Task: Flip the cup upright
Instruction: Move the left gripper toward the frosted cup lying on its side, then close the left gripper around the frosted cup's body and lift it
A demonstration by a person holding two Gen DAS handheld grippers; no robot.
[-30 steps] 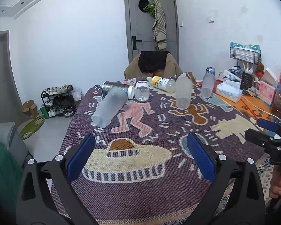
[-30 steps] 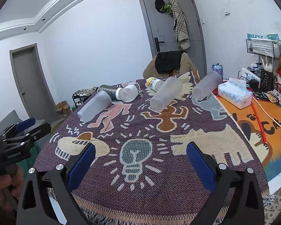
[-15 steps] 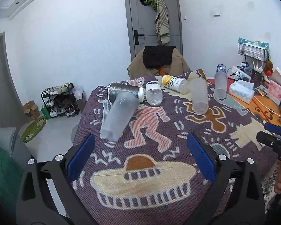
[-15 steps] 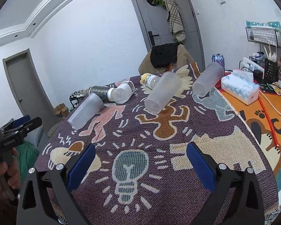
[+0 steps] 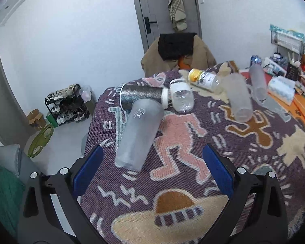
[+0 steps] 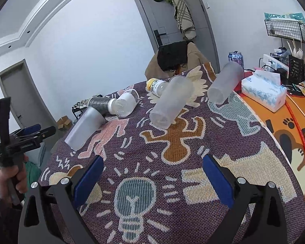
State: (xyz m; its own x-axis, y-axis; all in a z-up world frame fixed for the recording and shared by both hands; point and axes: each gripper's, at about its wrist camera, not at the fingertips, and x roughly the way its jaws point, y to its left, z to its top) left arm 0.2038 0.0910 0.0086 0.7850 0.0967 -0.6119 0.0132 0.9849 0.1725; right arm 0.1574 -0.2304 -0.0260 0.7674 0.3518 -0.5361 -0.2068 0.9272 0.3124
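A frosted cup (image 5: 139, 132) lay on its side at the left of the patterned surface (image 5: 193, 183), touching a glittery tumbler (image 5: 141, 96), just ahead of the left tongs (image 5: 152, 170), which gaped wide and empty. Two more frosted cups (image 6: 171, 101) (image 6: 225, 82) lay tipped farther right, beyond the right tongs (image 6: 152, 178), equally wide and empty.

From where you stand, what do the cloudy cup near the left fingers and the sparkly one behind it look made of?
Frosted cup: likely matte translucent plastic; the cloth's colors show dimly through it. Glitter tumbler: dark speckled surface with a white lid, plastic or metal, I cannot tell which.
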